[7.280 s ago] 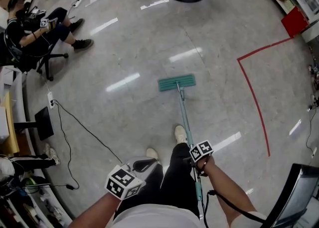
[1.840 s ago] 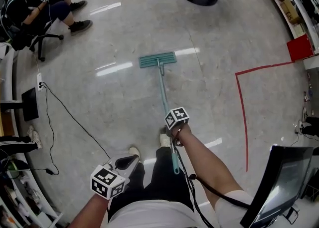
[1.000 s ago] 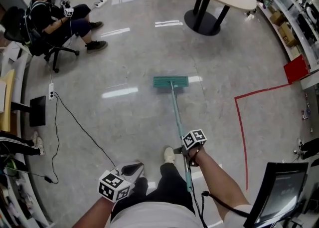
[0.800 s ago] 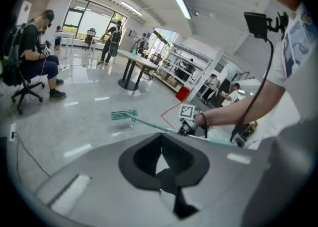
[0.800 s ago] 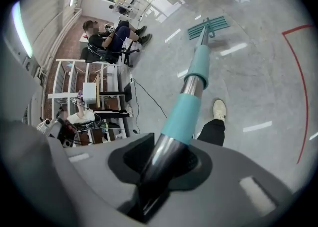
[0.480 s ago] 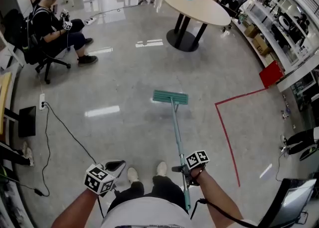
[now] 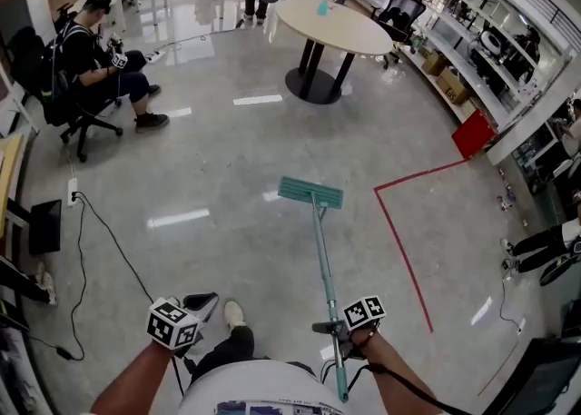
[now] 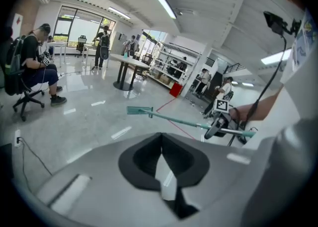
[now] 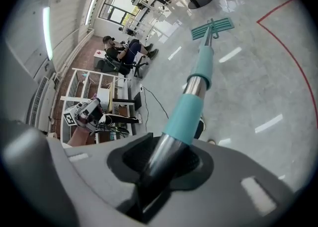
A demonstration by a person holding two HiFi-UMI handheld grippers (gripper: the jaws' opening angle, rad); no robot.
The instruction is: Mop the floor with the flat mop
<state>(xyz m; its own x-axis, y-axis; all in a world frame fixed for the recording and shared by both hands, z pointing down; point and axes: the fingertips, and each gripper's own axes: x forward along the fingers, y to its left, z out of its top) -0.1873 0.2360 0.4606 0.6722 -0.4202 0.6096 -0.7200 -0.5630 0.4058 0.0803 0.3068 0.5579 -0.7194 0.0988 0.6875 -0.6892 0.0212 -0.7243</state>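
The flat mop's teal head (image 7: 310, 192) lies flat on the grey floor ahead of me, and its handle (image 7: 324, 268) runs back to my right side. My right gripper (image 7: 340, 330) is shut on the handle near its upper end. In the right gripper view the handle (image 9: 196, 87) passes between the jaws of the right gripper (image 9: 166, 151) and leads out to the mop head (image 9: 212, 28). My left gripper (image 7: 198, 302) hangs at my left hip, shut and empty, well apart from the mop. In its own view the left gripper (image 8: 162, 141) faces the mop handle (image 8: 184, 120).
A person sits on an office chair (image 7: 100, 64) at the far left. A round table (image 7: 331, 23) stands ahead, with people standing behind it. A red tape line (image 7: 399, 241) runs along the floor on the right. A cable (image 7: 109, 241) and power strip (image 7: 71, 191) lie at the left. Shelves (image 7: 490, 50) line the right.
The head view has tilted up and takes in more of the room. The mop head has slid along the floor ahead of me, the right gripper staying on the handle. The left gripper has hardly moved.
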